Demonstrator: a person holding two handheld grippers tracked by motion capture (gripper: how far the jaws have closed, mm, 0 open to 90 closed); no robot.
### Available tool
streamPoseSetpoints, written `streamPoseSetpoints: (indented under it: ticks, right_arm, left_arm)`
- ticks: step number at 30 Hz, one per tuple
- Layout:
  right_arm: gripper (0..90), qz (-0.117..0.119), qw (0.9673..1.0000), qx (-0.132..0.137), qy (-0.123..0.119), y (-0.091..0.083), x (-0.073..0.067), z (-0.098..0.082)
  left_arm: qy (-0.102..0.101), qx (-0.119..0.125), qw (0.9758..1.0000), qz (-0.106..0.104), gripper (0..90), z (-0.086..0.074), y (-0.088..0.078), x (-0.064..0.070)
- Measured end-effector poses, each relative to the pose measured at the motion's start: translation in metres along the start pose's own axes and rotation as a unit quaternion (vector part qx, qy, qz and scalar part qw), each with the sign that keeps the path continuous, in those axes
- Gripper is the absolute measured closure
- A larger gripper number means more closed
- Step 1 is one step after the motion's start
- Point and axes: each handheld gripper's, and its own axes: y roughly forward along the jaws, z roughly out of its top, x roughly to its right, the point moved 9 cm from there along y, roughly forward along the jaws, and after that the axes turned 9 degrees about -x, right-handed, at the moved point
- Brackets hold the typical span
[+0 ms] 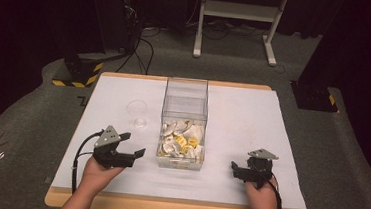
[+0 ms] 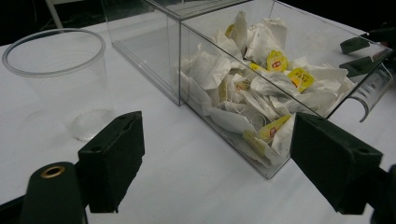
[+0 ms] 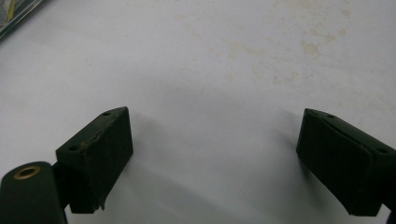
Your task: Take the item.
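1. At the left of the high view, the left tool rests low over the white-covered table, its jaws spread wide and holding nothing. It points toward the middle of the frame. The left gripper view confirms the gap: bare white cloth lies between the two black pads.

2. Just above it in the high view, left of centre, stands the clear round plastic cup, upright and empty. In the left gripper view the cup sits at the upper left, apart from the box.

3. At the centre is the clear rectangular plastic box, open on top. The white paper tea bags with yellow tags are heaped in its near end, the far end being bare. In the left gripper view the tea bags fill the middle right.

4. The step in hand looks like reaching in for one bag. My advice: come down from above through the open top, not at the wall, and pick a bag lying loose on the heap, so strings do not drag neighbours out.

5. At the right of the high view, the right tool also stands spread and empty, well apart from the box. It could steady the box wall.
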Motion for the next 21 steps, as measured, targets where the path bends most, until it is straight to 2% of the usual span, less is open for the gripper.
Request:
streamPoseSetpoints:
  ticks: [11, 21]
  right_arm:
    - [10.7, 0.0, 1.0, 0.0, 0.0, 0.0, 0.0, 0.0]
    - [10.7, 0.0, 1.0, 0.0, 0.0, 0.0, 0.0, 0.0]
  left_arm:
    - [-0.001, 0.015, 0.9997, -0.017, 19.0, 0.013, -0.001, 0.005]
    - [0.012, 0.018, 0.9994, -0.026, 20.2, 0.027, 0.003, 0.014]
